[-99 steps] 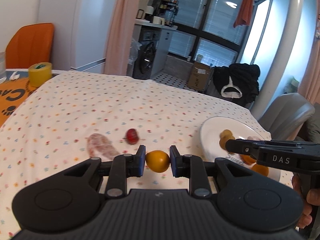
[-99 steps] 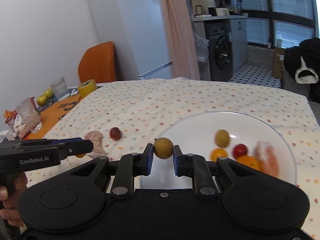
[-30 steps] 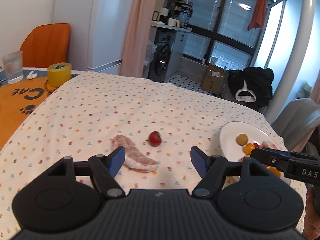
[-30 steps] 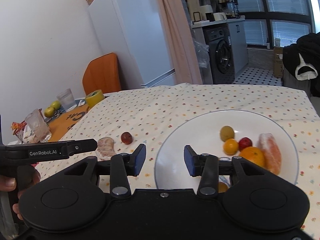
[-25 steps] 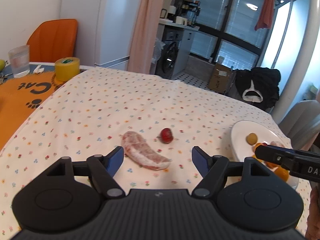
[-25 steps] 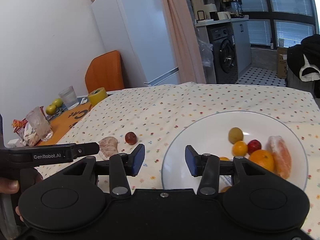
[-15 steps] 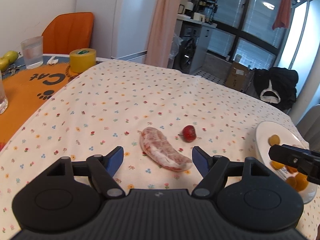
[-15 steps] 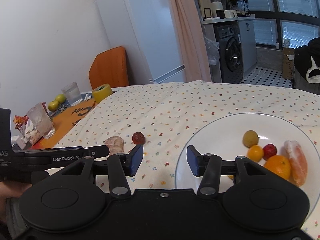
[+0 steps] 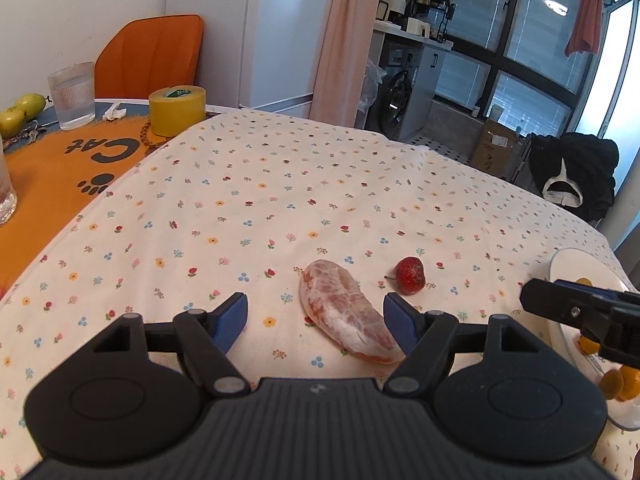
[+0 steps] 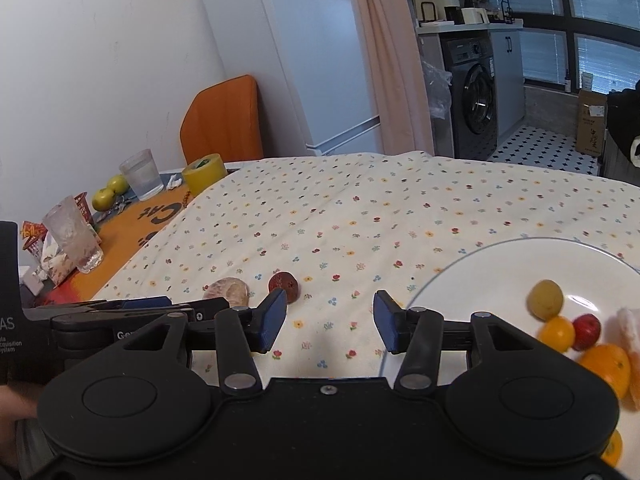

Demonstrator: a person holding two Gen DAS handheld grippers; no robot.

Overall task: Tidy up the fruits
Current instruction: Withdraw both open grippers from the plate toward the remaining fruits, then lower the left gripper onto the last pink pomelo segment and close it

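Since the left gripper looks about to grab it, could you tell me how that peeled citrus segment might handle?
The citrus segment looks soft and membrane-thin, so it probably squashes or tears. Its long curved shape likely sags rather than rolls.

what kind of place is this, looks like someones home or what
Most likely a home, a dining area beside a laundry nook. A table under a floral tablecloth holds a plate of fruit, a white fridge stands by the wall, and a washing machine sits by the windows.

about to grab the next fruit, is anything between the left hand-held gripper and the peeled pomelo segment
Nothing visible. The left hand-held gripper is open, and the peeled pomelo segment lies on the floral tablecloth between its fingers, nearer the right one. The strawberry sits beyond, off to the right.
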